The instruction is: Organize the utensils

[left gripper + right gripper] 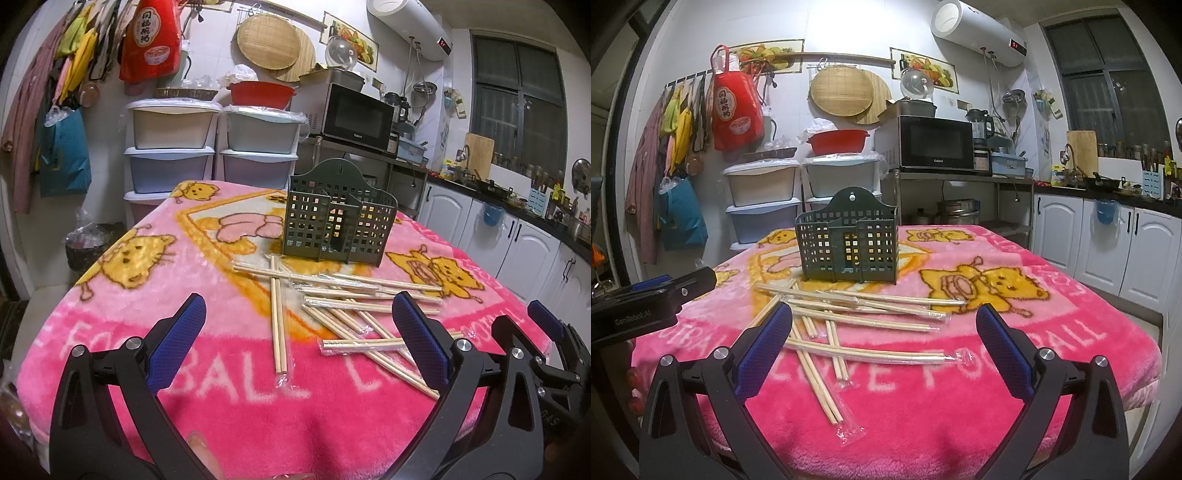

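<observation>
Pink cartoon blanket (155,295) covers table. Dark green perforated utensil holder (338,221) stands upright on blanket, far side of pile. Wrapped bamboo chopsticks (354,306) scattered, crisscrossed, just in front of holder. Left gripper (299,343) above near edge, jaws spread wide, holding nothing. Right gripper (884,339) beside it, jaws likewise wide, nothing held. Microwave (934,146) on rack behind table.
</observation>
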Tool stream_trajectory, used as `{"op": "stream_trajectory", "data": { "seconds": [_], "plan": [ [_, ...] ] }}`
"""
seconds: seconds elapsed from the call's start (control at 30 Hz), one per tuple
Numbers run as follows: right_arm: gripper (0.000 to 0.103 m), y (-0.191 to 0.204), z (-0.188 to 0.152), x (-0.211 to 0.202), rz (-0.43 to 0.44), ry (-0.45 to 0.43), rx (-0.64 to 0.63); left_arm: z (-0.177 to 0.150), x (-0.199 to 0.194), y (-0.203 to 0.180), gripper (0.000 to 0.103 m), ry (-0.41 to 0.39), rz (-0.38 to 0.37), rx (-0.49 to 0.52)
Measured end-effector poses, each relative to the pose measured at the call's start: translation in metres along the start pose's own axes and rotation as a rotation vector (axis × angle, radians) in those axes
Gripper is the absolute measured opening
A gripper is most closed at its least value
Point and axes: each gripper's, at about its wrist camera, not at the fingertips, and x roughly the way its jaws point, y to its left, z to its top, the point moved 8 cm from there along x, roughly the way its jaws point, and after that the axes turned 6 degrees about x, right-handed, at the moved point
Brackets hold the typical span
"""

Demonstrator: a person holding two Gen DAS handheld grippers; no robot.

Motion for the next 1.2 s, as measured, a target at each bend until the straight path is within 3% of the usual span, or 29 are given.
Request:
{"op": "stream_trajectory", "data": {
  "seconds": [1.2],
  "plan": [
    [0.097, 0.0017, 0.0026, -0.0033, -0.001, -0.001, -0.004, -0.0003, 0.0000, 0.0002, 0.093, 0.000, -0.001, 0.001]
  ]
}}
